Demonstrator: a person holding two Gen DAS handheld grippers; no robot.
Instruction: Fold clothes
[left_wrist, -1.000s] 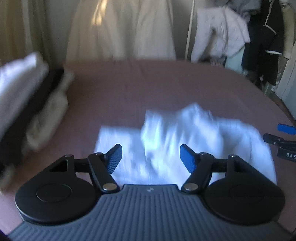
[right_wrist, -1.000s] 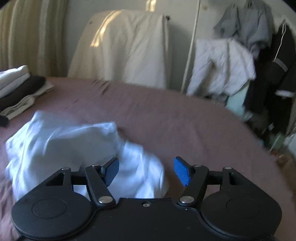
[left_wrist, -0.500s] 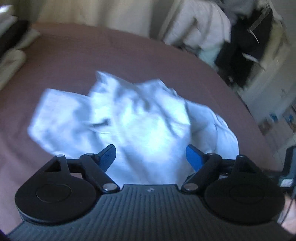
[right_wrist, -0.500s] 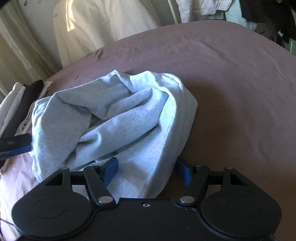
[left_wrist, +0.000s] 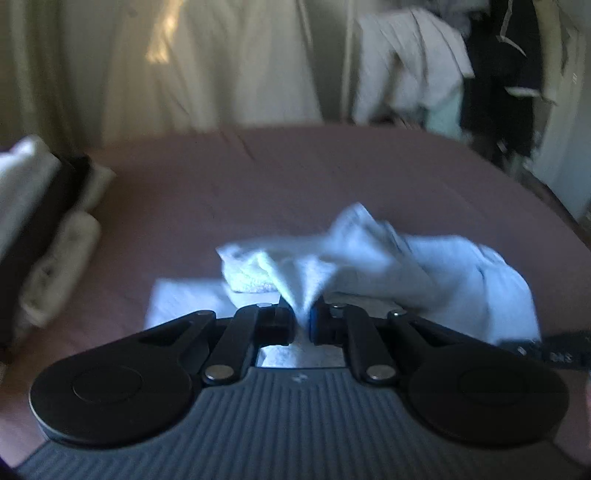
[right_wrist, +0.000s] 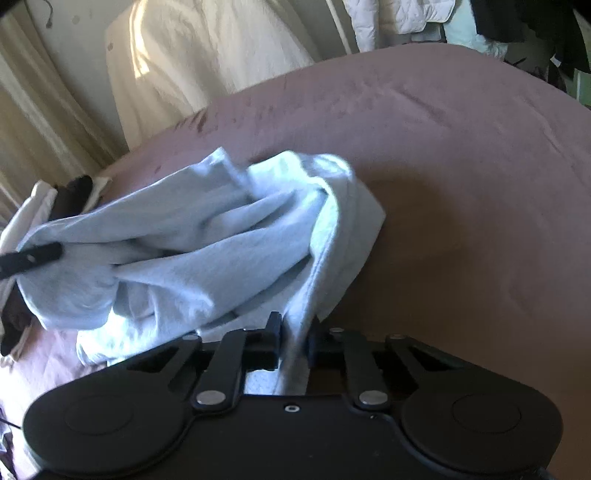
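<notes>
Two grippers, both just closed on one crumpled pale blue-grey garment (right_wrist: 207, 251). Left gripper (left_wrist: 303, 321): jaws nearly together, pinching a thin peak of the fabric between the pads. Right gripper (right_wrist: 293, 334): jaws drawn in, clamping a folded edge that runs down between the fingers. Garment bunched and twisted, stretched between the two grips, resting on the mauve bedspread (right_wrist: 461, 166) near its front part. Left gripper's tip visible in the right wrist view at the far left edge, against the cloth. Stack of folded clothes (left_wrist: 40, 236), white, black and cream, at the left side of the bed, apart from the garment. Beyond the bed, pale draped cloth (left_wrist: 221, 62) and hanging clothes (left_wrist: 413, 62), blurred.
</notes>
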